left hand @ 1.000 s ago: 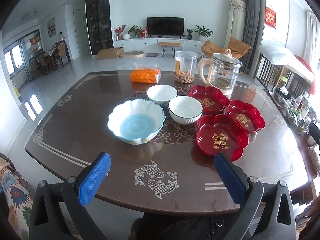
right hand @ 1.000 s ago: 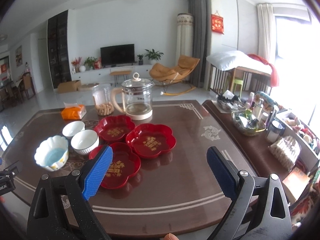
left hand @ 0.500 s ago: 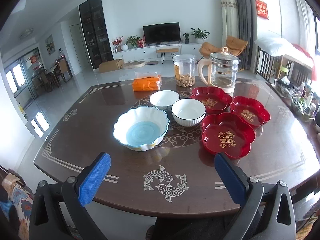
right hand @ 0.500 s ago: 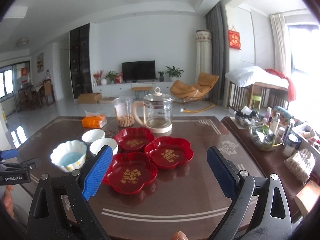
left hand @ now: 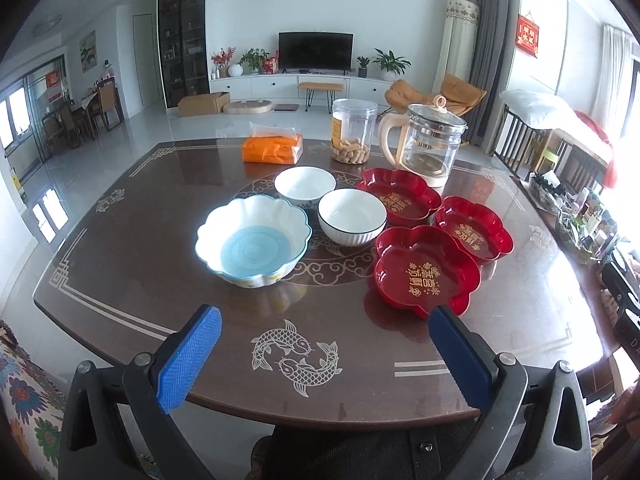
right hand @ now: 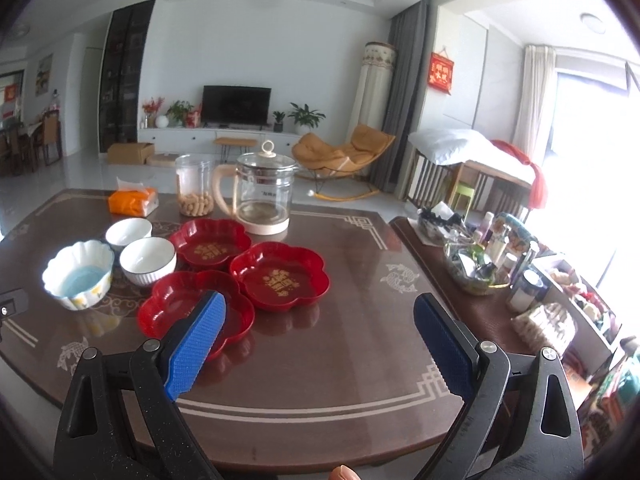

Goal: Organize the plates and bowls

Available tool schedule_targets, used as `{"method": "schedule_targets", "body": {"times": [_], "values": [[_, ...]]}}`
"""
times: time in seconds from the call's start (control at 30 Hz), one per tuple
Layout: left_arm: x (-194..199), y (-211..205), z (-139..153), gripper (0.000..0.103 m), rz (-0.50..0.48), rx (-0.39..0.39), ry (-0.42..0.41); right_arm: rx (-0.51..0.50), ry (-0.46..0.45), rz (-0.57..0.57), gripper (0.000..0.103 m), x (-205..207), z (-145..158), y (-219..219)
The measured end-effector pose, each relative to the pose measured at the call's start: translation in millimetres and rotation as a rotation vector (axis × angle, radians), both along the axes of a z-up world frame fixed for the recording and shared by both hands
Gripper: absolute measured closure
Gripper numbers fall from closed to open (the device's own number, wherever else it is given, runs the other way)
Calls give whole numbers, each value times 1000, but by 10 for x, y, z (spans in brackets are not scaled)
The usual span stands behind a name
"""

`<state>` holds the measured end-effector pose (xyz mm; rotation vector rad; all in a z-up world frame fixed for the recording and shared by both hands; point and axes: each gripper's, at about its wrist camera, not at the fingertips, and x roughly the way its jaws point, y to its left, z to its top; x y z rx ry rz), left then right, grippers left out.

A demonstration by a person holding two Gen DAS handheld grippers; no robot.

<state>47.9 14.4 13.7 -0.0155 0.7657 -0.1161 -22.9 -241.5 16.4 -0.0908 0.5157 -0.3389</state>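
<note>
Both claws have dipped closer over the dark brown worktop [left hand: 132, 248]. Right claw [right hand: 320, 344], wide open and empty, is probably nearest the front red flower-shaped plastic plate [right hand: 176, 308]; left claw [left hand: 326, 354] gapes empty too.

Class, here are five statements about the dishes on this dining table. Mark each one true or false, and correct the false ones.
1. Three red plates sit on the table. True.
2. The blue-bottomed bowl is stacked inside a white bowl. False: it stands alone beside them.
3. The left gripper holds a plate. False: open, empty.
4. The glass kettle stands behind the plates. True.
5. The right gripper is open. True.
</note>
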Motion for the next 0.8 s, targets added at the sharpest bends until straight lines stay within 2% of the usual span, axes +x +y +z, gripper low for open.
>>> {"method": "schedule_targets", "body": {"times": [0.17, 0.33, 0.53, 0.7, 0.8], "values": [[-40, -74, 117, 0, 1, 40, -79, -8, 2, -5, 6, -10, 11, 11], [-68, -167, 47, 0, -42, 78, -112, 14, 23, -12, 6, 23, 7, -12], [-20, -206, -77, 0, -66, 125, -48, 32, 59, -42, 6, 83, -28, -79], [23, -157, -46, 0, -67, 91, -15, 184, 72, 29, 6, 107, -6, -202], [91, -114, -8, 0, -57, 76, -1, 175, 49, 31, 6, 115, 69, -211]]}}
